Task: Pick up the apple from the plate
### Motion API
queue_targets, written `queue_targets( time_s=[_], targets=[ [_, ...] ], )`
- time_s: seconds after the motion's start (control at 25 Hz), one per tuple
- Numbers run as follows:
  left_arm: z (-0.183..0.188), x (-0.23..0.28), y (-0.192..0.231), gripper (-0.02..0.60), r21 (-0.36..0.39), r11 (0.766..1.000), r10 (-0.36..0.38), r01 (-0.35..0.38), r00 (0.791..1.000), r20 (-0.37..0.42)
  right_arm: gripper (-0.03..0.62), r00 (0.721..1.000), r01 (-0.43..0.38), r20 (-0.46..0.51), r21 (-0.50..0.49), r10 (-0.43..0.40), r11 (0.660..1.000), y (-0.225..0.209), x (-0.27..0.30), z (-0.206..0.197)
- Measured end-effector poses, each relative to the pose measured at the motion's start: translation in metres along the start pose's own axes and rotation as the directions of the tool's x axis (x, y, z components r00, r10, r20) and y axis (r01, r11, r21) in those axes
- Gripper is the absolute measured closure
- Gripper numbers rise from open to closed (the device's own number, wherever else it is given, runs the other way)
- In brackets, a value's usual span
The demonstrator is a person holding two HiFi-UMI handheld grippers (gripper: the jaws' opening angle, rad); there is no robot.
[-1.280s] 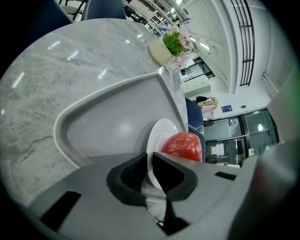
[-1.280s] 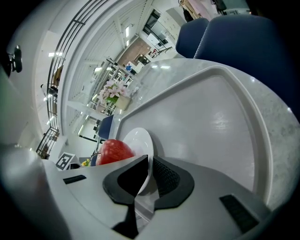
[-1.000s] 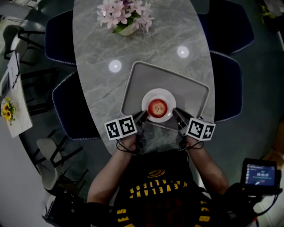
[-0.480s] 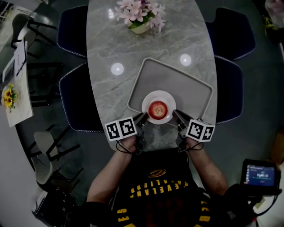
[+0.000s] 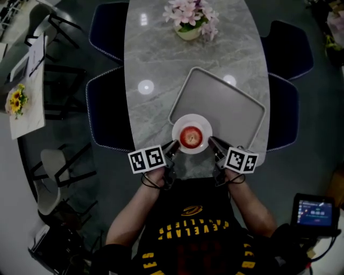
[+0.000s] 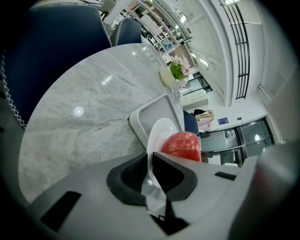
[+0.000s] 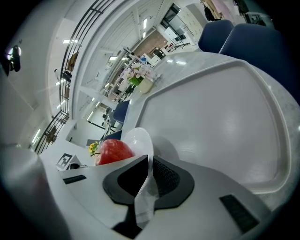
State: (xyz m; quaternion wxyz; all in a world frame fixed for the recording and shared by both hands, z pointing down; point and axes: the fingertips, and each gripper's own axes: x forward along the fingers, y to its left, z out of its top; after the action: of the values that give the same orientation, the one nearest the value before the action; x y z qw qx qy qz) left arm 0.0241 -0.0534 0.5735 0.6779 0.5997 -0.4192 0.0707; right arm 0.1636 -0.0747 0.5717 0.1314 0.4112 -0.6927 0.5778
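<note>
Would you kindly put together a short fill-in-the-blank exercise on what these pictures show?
1. The apple rests on a white ____.
2. The left gripper and the right gripper each have their jaws shut on the plate's ____.
3. Beyond the plate, a grey ____ lies on the table.
4. At the table's far end stands a pot of ____.

Missing words: plate; rim; tray; flowers.

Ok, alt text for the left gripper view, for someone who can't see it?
The left gripper is shut on the rim of a white plate carrying a red apple. Beyond lie a grey tray and a marble table with potted flowers.
</note>
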Motion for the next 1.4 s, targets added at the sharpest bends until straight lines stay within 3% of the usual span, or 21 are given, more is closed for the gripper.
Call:
queue_targets(
  time_s=[0.6,1.04,1.4],
  targets=[
    [-0.016,-0.058,0.056,0.545,-0.034,0.999,0.005,-0.003,0.998,0.058,0.553,0.997,-0.022,-0.068,-0.064,0.018,0.998,0.043,0.026,-0.059],
    [-0.024,-0.092,0.102,0.545,-0.053,0.999,0.007,-0.004,0.998,0.058,0.553,0.995,-0.015,-0.096,-0.087,0.006,0.996,0.068,0.050,-0.104],
    [-0.020,-0.091,0.119,0.545,-0.059,0.998,0.018,-0.016,0.999,0.039,0.553,0.994,0.000,-0.111,-0.077,-0.009,0.997,0.068,0.065,-0.113]
  ],
)
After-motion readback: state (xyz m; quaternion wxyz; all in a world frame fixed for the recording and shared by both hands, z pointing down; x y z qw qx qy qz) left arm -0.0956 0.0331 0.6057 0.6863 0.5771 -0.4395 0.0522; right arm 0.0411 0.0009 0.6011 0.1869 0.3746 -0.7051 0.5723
